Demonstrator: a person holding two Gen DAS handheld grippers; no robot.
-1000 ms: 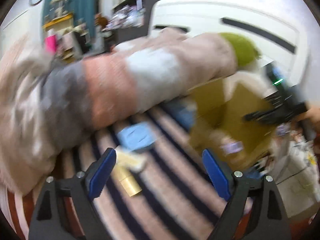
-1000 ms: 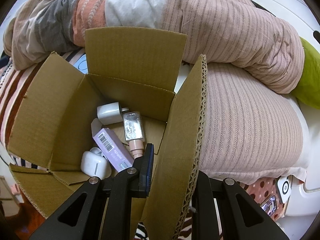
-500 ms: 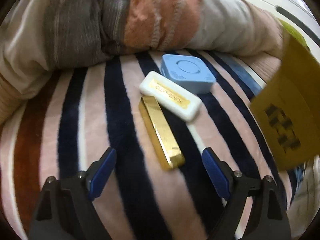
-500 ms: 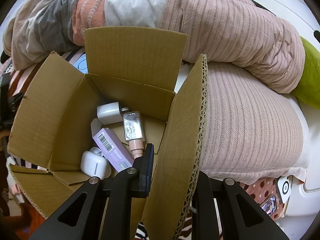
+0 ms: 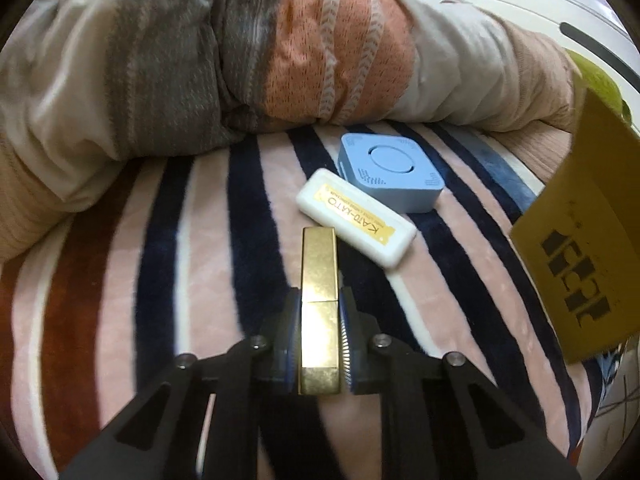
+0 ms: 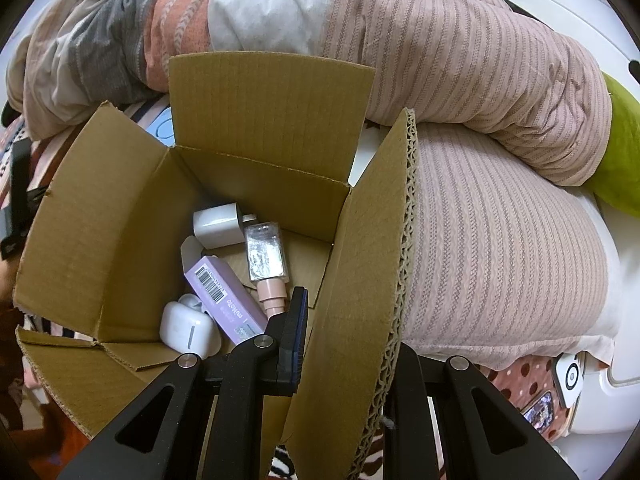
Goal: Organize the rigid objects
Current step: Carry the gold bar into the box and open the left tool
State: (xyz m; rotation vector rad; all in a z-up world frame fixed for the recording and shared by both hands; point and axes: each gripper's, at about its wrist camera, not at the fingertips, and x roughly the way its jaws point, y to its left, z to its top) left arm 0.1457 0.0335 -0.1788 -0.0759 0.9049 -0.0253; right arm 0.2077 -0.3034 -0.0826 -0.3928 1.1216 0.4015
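My left gripper (image 5: 319, 344) is shut on a long gold bar-shaped case (image 5: 319, 280) that lies on the striped blanket (image 5: 120, 280). Just beyond it lie a white case with a yellow label (image 5: 355, 217) and a blue square device (image 5: 389, 172). My right gripper (image 6: 344, 344) is shut on the right flap (image 6: 360, 280) of an open cardboard box (image 6: 100, 220). Inside the box lie a white charger (image 6: 218, 226), a clear bottle with a pink cap (image 6: 266, 264), a purple carton (image 6: 224, 300) and a white earbud case (image 6: 186, 330).
A rolled quilt in grey, orange and pink (image 5: 240, 60) runs along the far side of the blanket. The box's outer flap (image 5: 580, 260) stands at the right of the left wrist view. A green cushion (image 6: 620, 160) and a white bed frame (image 5: 520, 4) lie beyond.
My left gripper swung down to the blanket, moved onto the gold case and closed on it. My right gripper kept its hold on the box flap without moving.
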